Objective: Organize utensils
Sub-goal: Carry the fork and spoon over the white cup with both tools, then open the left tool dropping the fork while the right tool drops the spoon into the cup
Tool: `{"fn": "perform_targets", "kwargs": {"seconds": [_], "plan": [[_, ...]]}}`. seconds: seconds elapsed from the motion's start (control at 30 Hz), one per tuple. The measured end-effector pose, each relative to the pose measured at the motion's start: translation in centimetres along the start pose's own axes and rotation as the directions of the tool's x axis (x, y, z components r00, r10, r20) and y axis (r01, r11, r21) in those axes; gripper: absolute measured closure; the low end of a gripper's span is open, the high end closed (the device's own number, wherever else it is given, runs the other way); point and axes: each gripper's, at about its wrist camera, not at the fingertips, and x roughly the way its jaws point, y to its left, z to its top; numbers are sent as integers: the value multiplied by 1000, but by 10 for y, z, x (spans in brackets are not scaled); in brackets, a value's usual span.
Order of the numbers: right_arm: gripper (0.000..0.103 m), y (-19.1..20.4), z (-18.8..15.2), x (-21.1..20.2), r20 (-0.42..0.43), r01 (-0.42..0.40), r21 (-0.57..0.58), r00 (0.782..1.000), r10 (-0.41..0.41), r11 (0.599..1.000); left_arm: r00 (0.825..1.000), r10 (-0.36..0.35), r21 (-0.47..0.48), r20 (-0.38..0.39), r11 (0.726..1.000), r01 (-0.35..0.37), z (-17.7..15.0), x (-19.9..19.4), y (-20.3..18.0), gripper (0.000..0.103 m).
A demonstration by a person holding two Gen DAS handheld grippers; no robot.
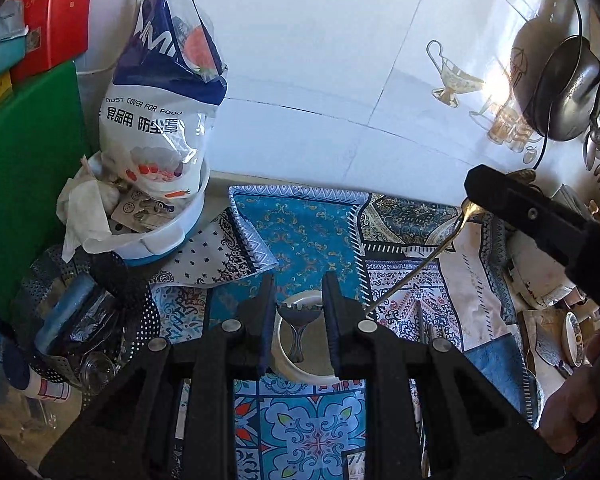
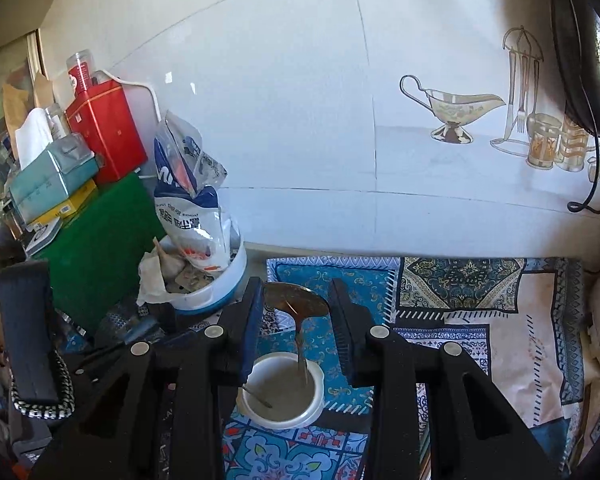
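Note:
A white round cup (image 1: 288, 364) stands on the patterned cloth between my left gripper's fingers; a toothed metal utensil (image 1: 300, 322) stands in it. My left gripper (image 1: 298, 312) is shut on that utensil's head. My right gripper (image 2: 296, 312) is shut on a bronze spoon (image 2: 296, 300), bowl up, handle pointing down into the cup (image 2: 284, 396). In the left wrist view the right gripper (image 1: 474, 200) is at the right, with the spoon's thin handle (image 1: 416, 268) slanting down toward the cup. A second utensil's handle (image 2: 256, 396) leans inside the cup.
A white tub (image 1: 160, 232) with a food-cover bag (image 1: 164, 100) and garlic stands at back left beside a green board (image 1: 24, 184). A perforated metal basket (image 1: 80, 312) is at the left. A dark pan (image 1: 568, 92) hangs at right. Tiled wall (image 2: 300, 120) behind.

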Motion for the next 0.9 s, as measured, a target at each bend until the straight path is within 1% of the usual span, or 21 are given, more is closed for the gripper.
{"fn": "perform_targets", "kwargs": {"seconds": [0.13, 0.27, 0.4, 0.5, 0.6, 0.8, 0.9], "plan": [[73, 6, -4, 11, -25, 4, -16, 1000, -4, 1000, 1000, -1, -4, -10, 1000, 1, 2, 4, 3, 81], [73, 2, -16, 32, -94, 4, 3, 996, -4, 1000, 1000, 3, -10, -28, 1000, -4, 3, 10, 7, 81], [73, -5, -29, 55, -170, 10, 24, 985, -6, 1000, 999, 0, -15, -47, 1000, -1, 3, 16, 11, 81], [73, -11, -36, 69, -227, 1, 54, 974, 11, 999, 998, 0, -17, -64, 1000, -1, 3, 21, 12, 81], [73, -16, -40, 80, -266, 6, 77, 964, 15, 997, 997, -3, -22, -81, 1000, 1, 3, 26, 12, 81], [72, -20, -40, 86, -291, 14, 86, 957, 11, 996, 994, -12, -32, -109, 999, 9, 6, 33, 11, 81], [72, -21, -38, 85, -298, 13, 84, 954, 12, 996, 995, -9, -35, -97, 999, 6, 9, 29, 8, 81]]}}
